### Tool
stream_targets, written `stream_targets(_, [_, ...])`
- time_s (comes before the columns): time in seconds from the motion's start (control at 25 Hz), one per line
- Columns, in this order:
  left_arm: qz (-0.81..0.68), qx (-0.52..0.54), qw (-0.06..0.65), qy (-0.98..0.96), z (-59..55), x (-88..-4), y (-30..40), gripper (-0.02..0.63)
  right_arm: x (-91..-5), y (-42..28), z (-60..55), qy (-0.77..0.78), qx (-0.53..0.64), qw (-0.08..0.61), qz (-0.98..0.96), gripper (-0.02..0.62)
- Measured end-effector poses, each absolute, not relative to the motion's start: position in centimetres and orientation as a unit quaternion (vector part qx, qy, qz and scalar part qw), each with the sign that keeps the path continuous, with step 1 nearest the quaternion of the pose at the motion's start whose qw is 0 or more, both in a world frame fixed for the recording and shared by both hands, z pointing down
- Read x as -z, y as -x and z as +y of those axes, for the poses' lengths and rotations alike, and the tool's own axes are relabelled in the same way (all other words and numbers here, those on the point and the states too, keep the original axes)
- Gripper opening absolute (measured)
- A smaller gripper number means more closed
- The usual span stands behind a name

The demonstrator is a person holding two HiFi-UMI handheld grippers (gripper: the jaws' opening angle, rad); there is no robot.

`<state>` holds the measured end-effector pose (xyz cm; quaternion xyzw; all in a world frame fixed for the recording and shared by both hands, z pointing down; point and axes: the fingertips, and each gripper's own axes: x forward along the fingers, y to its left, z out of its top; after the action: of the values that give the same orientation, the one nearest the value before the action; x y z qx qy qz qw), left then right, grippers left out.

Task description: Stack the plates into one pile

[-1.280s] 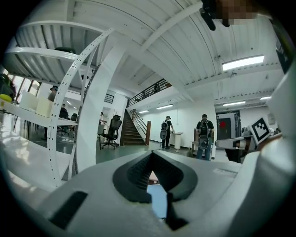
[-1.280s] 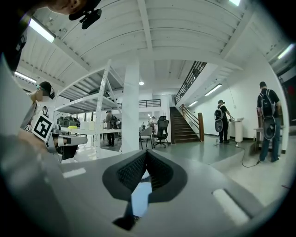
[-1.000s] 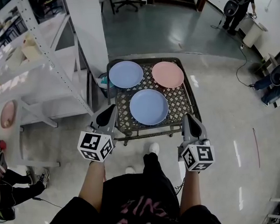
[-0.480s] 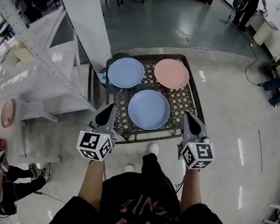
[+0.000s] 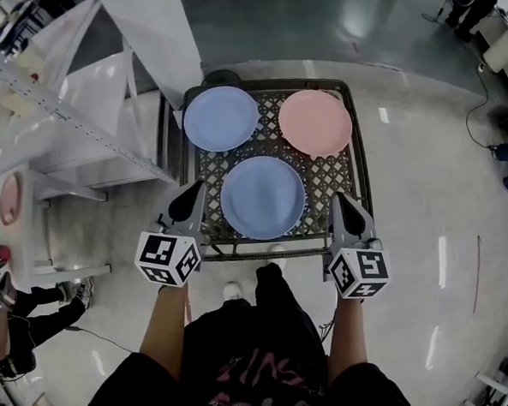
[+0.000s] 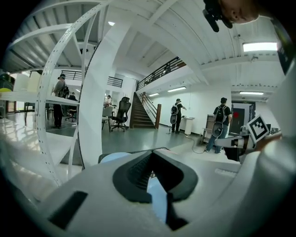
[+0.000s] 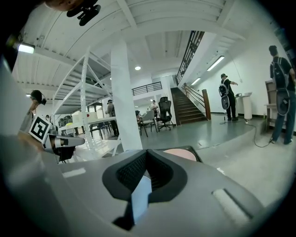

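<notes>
Your left claw [image 6: 151,156] blocks nearly all of the bench [image 6: 131,151] in its own view; only a sliver of one blue plate [image 6: 112,157] peeks over it. Your right claw [image 7: 145,155] likewise shows just a rim of the pink plate [image 7: 181,152]. At the head view's left edge, a person [image 5: 30,327] is cut off.

The person wore a black short-sleeved shirt [image 5: 246,353] with pink lettering across the chest, at the bottom centre of the head view. Just above it showed dark trousers [image 5: 274,293] and white shoes [image 5: 232,291]. The left gripper [image 5: 195,189] and right gripper [image 5: 338,201], left and right of centre, had light grey tapered shells lined with black ribbed pads. Each bore a white cube [image 5: 167,259] printed with black square markers at its lower end.
</notes>
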<state>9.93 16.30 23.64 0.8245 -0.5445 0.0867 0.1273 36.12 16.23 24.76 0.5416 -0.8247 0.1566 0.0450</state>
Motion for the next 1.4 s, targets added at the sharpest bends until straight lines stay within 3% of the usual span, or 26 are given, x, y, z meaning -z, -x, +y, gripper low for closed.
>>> stream_targets(0.64, [-0.583, -0.129, 0.142, -0.789, 12.3, -26.6, -11.9, -0.002, -29.7, -37.1, 9.3, -0.475, -0.192, 0.075, -0.856, 0.012])
stream_targets(1.4, [-0.588, -0.132, 0.167, -0.781, 13.0, -29.4, -10.9, -0.002, -32.1, -34.8, 9.6, -0.451, -0.212, 0.108, -0.860, 0.012])
